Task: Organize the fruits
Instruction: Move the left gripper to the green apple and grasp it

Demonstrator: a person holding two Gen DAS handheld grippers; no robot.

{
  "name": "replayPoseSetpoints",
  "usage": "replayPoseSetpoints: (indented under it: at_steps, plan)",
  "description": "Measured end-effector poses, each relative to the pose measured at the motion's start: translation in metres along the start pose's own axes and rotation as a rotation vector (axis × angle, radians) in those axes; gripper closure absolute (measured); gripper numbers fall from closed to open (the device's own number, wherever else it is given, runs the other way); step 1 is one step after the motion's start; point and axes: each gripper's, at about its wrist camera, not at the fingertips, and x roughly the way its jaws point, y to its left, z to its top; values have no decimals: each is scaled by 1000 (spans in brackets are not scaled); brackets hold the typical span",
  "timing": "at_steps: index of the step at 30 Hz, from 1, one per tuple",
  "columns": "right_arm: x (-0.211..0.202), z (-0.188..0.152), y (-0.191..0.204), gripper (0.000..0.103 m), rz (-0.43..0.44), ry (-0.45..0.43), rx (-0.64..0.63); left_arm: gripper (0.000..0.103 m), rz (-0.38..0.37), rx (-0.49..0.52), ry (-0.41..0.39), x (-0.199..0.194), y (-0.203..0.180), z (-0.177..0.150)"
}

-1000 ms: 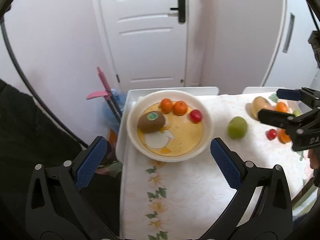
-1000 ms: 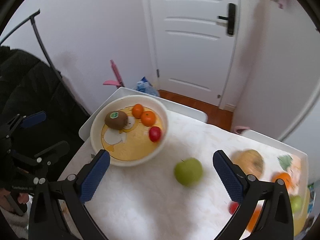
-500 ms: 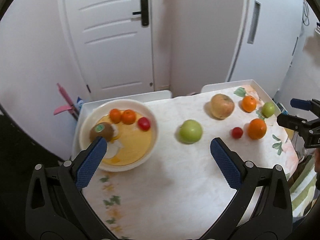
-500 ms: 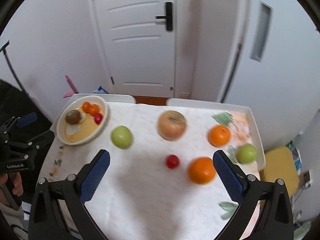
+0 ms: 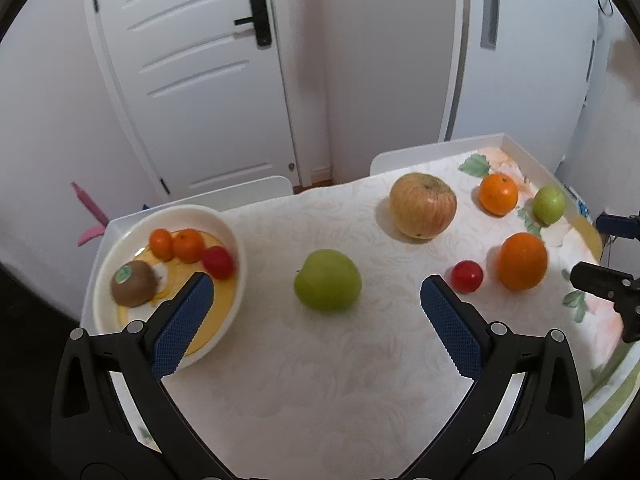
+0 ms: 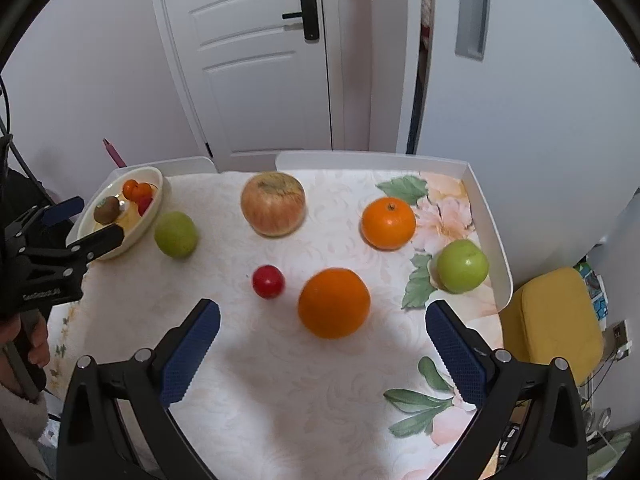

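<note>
A white bowl at the table's left holds a kiwi, two small oranges and a small red fruit. Loose on the cloth lie a green apple, a large yellow-red apple, a small red fruit, two oranges and a small green apple. My left gripper is open and empty, above the table before the green apple. My right gripper is open and empty, near the front orange.
The table has a raised white rim at the back and right. A white door and wall stand behind. A yellow stool sits to the right of the table. A pink-handled tool leans at the left.
Both grippers have swung to the right, away from the bowl; the loose fruits now fill both views. Both stay open and empty.
</note>
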Motion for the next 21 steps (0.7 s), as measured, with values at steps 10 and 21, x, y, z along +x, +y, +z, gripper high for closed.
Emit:
replayPoseSetpoints:
  at_steps: [10,21]
  plan:
    - [41,-15,-5,0,-8,26,64,13,-21,98,55,62,-8,-13]
    - [66,-20,-3,8,-33,51,131,41,-66,176,89,85,-11,-20]
